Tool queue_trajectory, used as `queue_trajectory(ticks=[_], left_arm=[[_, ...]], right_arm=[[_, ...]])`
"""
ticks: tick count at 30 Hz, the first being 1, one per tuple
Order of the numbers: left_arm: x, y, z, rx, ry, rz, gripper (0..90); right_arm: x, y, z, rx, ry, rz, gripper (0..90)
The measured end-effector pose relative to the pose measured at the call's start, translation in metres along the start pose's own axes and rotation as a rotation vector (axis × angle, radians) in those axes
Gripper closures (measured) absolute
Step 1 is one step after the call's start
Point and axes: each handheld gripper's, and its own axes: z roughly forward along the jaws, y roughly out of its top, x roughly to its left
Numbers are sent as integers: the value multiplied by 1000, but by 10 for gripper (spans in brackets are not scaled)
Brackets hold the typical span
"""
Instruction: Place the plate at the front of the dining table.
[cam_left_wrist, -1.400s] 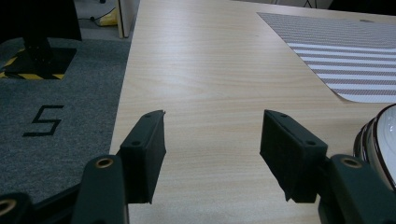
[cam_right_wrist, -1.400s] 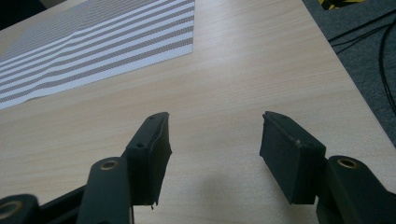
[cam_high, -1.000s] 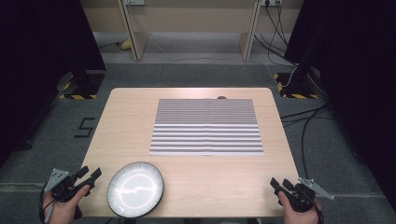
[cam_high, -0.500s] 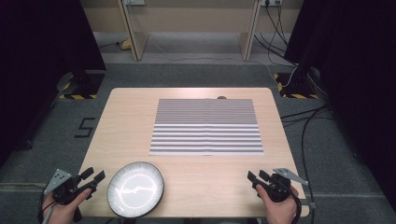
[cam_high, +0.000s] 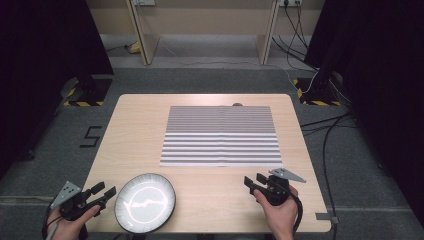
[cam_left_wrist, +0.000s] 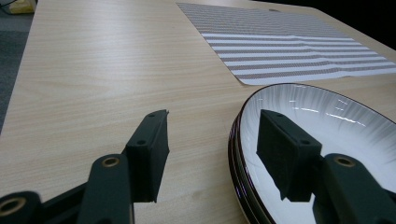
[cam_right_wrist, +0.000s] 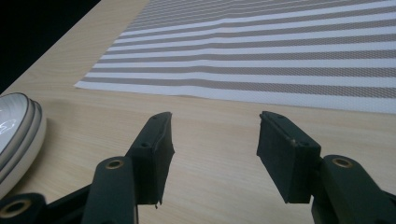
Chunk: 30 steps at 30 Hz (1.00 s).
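A: From the high view, what do we have around the striped mat (cam_high: 221, 136)?

B: We see it lying flat mid-table (cam_high: 135, 125). Nearer the person than the mat, to its left, sits a stack of white plates (cam_high: 145, 202). The left gripper (cam_high: 106, 192) is just left of the plates, jaws apart; the right gripper (cam_high: 254, 180) is just below the mat's near edge, jaws apart too. On the floor left of the table we read a black "5" (cam_high: 90, 137).

A: And the left gripper view?

B: Our open left gripper (cam_left_wrist: 212, 140) straddles the plates' rim (cam_left_wrist: 236, 140), holding nothing.

A: The right gripper view?

B: The right gripper (cam_right_wrist: 214, 137) gapes over bare wood, the mat (cam_right_wrist: 261, 51) beyond, the plates (cam_right_wrist: 18, 135) off left.
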Motion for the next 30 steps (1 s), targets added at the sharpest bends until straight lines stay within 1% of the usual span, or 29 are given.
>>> queue_trajectory(ticks=[1,2,3,5,8,9,10,11,12,16,17,18,19,20,21,22,23,24,25,26,27,28,30], left_arm=[[0,0,0,0,0,0,433],[0,0,0,-2,-1,-2,433],[1,0,-1,-3,0,-2,433],[1,0,-1,-1,1,-2,433],[2,0,-2,5,-1,-1,433],[2,0,-2,5,-1,-1,433],[2,0,-2,9,-4,0,433],[2,0,-2,9,-4,0,432],[2,0,-3,10,-7,2,433],[3,1,-3,22,-14,2,432],[3,1,-3,22,-14,2,432],[5,1,-3,25,-20,-5,432],[5,1,-3,25,-20,-5,433],[5,2,-3,29,-22,-8,432],[5,2,-3,29,-22,-8,432],[5,2,-4,30,-26,-8,433],[5,2,-4,31,-28,-9,433],[4,1,-4,33,-34,0,433],[4,1,-4,33,-34,0,433],[2,1,-5,33,-34,17,432],[2,2,-5,35,-34,21,432],[2,3,-6,37,-32,26,433],[2,7,-6,35,-39,38,432]], right_arm=[[0,0,0,0,0,0,455],[8,3,7,7,18,-10,456],[9,4,8,7,23,-13,457],[18,7,16,7,48,-12,458],[30,8,25,15,70,-28,459],[30,8,25,15,70,-28,459],[39,8,32,24,88,-39,462],[39,8,32,24,88,-39,462],[46,8,36,32,102,-52,464],[63,8,45,49,134,-64,475],[63,8,45,49,134,-64,475],[72,7,50,53,148,-71,483],[72,7,50,53,148,-71,483],[81,5,53,61,161,-77,491],[81,5,53,61,161,-77,491],[89,3,57,70,174,-89,494],[92,2,59,78,179,-92,496],[97,1,61,91,187,-96,497],[97,1,61,91,187,-96,497],[104,-1,64,104,200,-105,498],[106,-1,65,107,204,-109,499],[110,-1,66,113,211,-108,505],[118,-2,68,122,226,-121,510]])
